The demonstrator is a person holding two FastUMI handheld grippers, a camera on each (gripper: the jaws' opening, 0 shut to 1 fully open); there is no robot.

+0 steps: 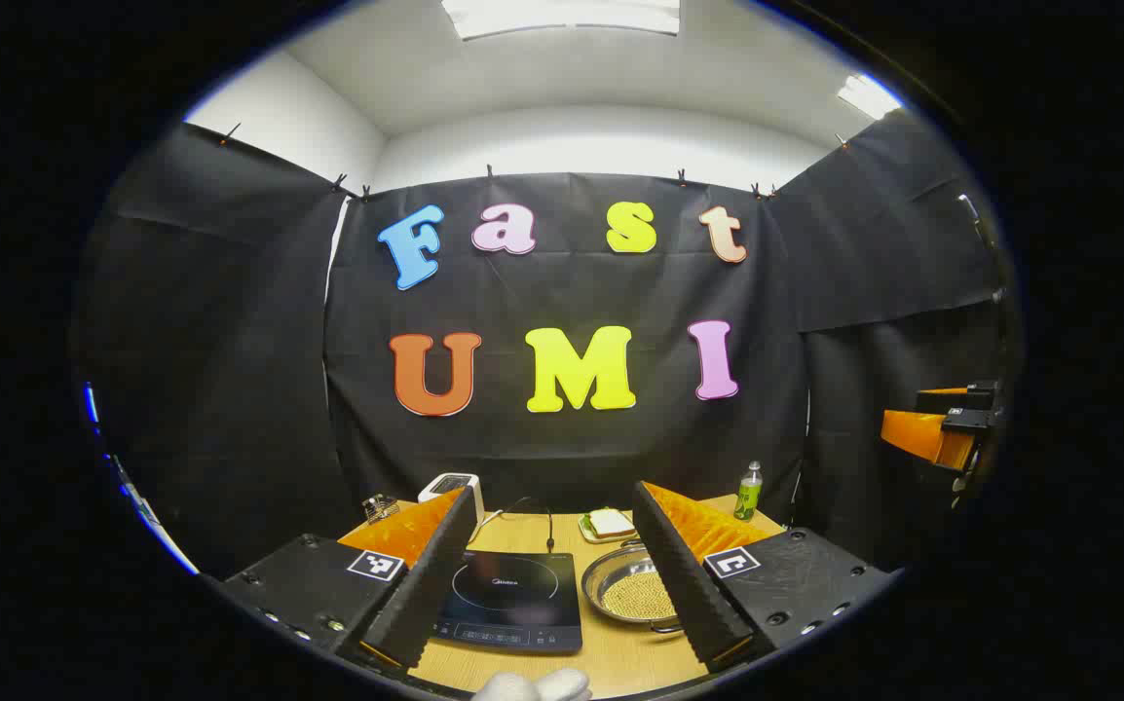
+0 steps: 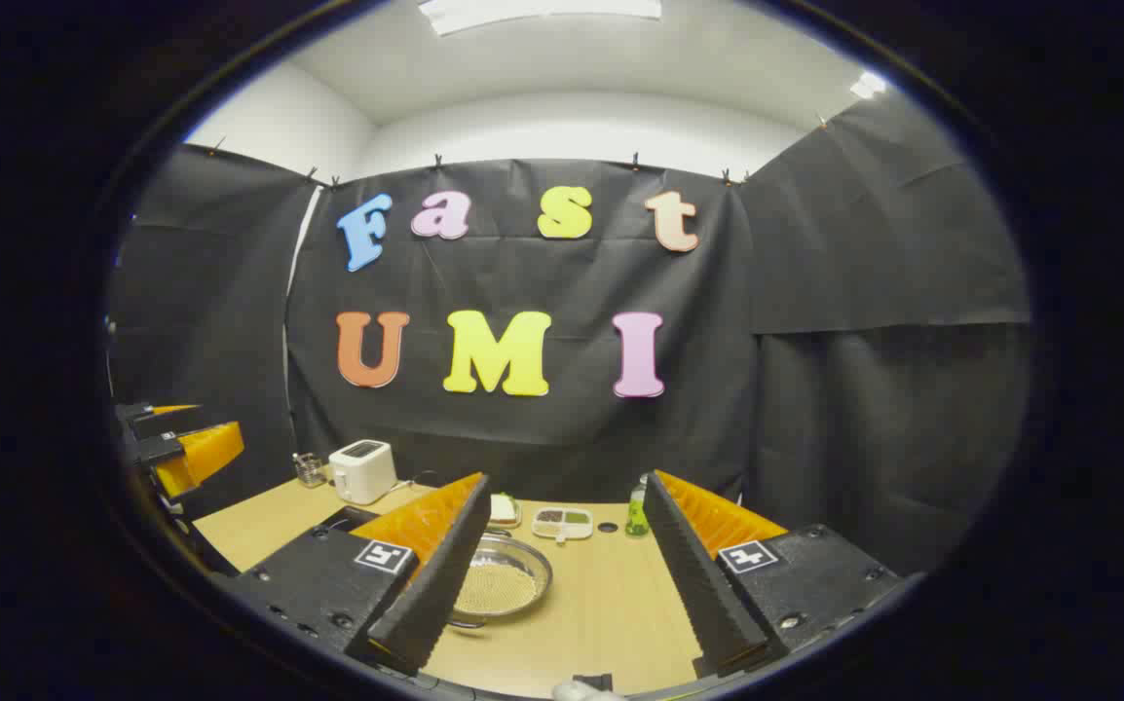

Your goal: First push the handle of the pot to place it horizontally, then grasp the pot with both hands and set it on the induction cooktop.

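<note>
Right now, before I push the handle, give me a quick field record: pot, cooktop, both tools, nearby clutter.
pot: metal, on the wooden table, right of the cooktop, not on it
pot contents: small pale grains
induction cooktop: dark, flat, nothing on it
left tool: open, raised above the table, holding nothing
right tool: open, raised, holding nothing
clutter: toaster, green bottle, divided snack tray

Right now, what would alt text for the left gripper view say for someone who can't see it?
The left gripper hangs open above a wooden table, framing a black induction cooktop with a metal pot of yellowish grains beside it. Behind stand a white toaster and a green bottle.
</note>
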